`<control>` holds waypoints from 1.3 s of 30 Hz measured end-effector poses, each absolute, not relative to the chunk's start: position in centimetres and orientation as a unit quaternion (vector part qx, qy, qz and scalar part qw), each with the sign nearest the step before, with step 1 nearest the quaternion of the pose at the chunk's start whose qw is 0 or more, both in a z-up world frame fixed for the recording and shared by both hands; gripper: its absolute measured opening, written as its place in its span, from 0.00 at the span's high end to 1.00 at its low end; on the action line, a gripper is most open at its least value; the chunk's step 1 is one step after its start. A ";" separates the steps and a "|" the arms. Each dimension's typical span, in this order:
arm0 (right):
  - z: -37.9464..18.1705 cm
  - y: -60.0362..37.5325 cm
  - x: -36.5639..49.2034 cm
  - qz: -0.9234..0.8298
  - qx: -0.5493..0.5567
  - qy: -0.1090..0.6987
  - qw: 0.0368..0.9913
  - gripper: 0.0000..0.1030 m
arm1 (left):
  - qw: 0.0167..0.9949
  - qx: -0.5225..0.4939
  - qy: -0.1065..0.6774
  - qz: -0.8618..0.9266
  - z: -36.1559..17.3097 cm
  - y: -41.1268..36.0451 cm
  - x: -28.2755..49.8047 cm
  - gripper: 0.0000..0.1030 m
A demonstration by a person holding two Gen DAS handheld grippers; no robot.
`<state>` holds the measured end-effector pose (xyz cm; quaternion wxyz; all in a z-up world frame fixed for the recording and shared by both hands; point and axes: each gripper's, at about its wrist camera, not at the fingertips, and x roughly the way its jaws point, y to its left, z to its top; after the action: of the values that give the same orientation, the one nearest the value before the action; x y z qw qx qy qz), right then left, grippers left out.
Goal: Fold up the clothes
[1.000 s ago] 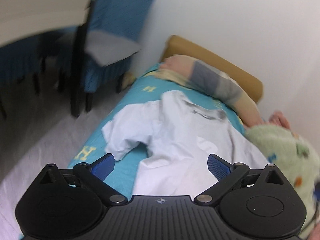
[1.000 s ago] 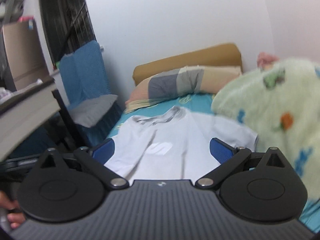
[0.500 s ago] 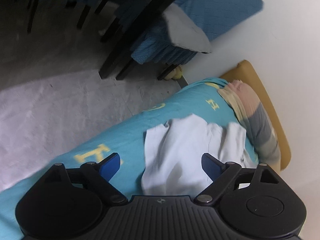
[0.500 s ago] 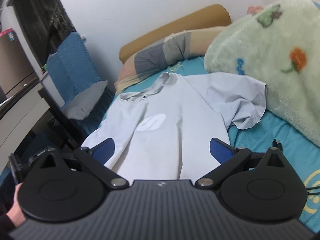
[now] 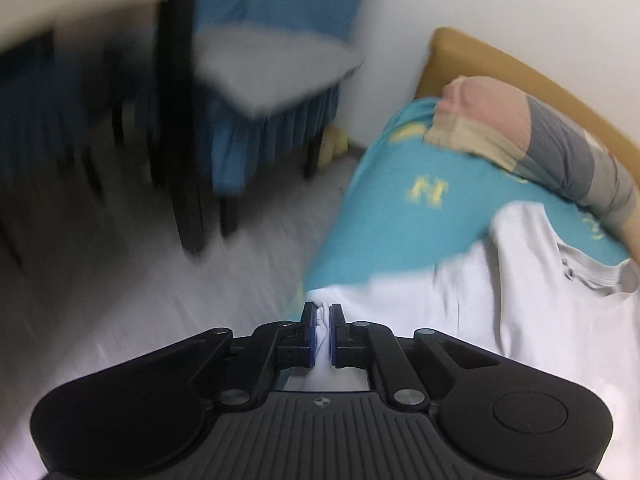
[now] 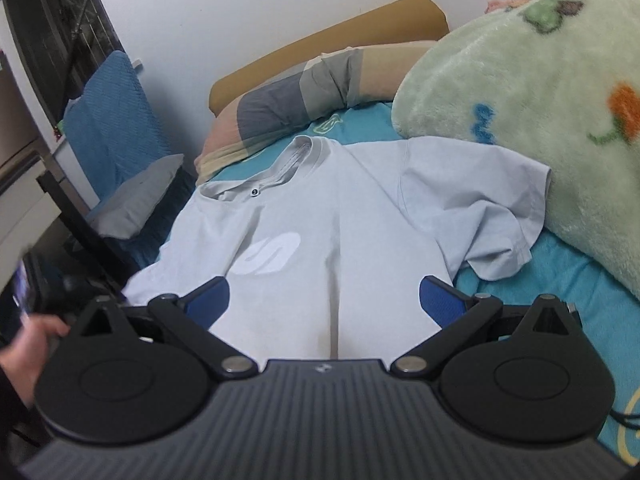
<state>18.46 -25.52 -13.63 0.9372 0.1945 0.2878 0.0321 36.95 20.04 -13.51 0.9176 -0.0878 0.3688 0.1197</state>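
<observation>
the left gripper, open a moment ago, now pinches the t-shirt sleeve to begin folding, while the right gripper hangs open.

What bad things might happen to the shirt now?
The left gripper pinches only a small bit of the shirt at the bed's edge, so the cloth may slip out or slide toward the floor. The far sleeve lies crumpled against the fluffy blanket, so the fold may come out lumpy.
</observation>
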 end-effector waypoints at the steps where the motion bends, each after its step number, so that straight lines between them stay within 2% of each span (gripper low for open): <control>1: -13.7 -25.4 18.7 0.030 0.190 0.286 0.939 0.00 | 0.924 -0.065 0.350 0.138 -12.4 20.2 37.8 0.94; 4: -13.7 -25.1 19.3 0.026 0.175 0.280 0.944 0.00 | 0.927 0.011 0.302 0.223 -10.9 20.4 40.1 0.93; 6: -13.6 -25.1 19.6 0.027 0.171 0.277 0.945 0.00 | 0.917 0.013 0.310 0.253 -11.4 21.0 41.2 0.91; 9: -13.4 -25.0 19.5 0.029 0.160 0.269 0.950 0.00 | 0.913 -0.043 0.337 0.227 -12.3 21.4 40.3 0.77; 10: -13.4 -24.9 19.4 0.031 0.159 0.267 0.950 0.00 | 0.912 -0.046 0.344 0.221 -12.4 21.1 39.6 0.63; 12: -13.3 -24.9 19.3 0.036 0.159 0.264 0.951 0.00 | 0.911 -0.037 0.357 0.205 -12.2 19.9 37.3 0.46; 14: -13.1 -24.9 19.2 0.041 0.159 0.261 0.951 0.00 | 0.915 -0.039 0.363 0.173 -11.5 19.1 34.1 0.44; 19: -12.4 -24.3 17.9 0.059 0.146 0.243 0.957 0.00 | 0.931 -0.033 0.343 0.117 -8.9 15.4 23.5 0.25; 21: -12.2 -24.3 17.1 0.064 0.142 0.236 0.959 0.00 | 0.935 -0.039 0.341 0.095 -8.3 13.8 19.0 0.21; 26: -11.3 -24.7 15.4 0.062 0.139 0.220 0.964 0.00 | 0.899 -0.086 0.427 0.050 -9.1 12.1 10.8 0.23; 28: -11.0 -25.2 14.7 0.056 0.141 0.214 0.965 0.00 | 0.870 -0.102 0.481 0.046 -9.9 12.0 8.2 0.29; 32: -10.6 -26.8 13.4 0.048 0.165 0.212 0.962 0.00 | 0.821 -0.136 0.551 0.062 -11.0 13.2 3.9 0.34; 34: -10.4 -27.5 12.5 0.044 0.169 0.215 0.961 0.00 | 0.797 -0.151 0.581 0.060 -11.4 13.4 2.6 0.40; 39: -10.2 -28.8 10.4 0.036 0.189 0.231 0.954 0.00 | 0.774 -0.112 0.621 0.054 -11.8 12.5 2.2 0.42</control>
<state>10.39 -28.81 -10.17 0.9538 0.1892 0.2305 0.0364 2.16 12.46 -11.75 0.7736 -0.1124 0.6212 0.0538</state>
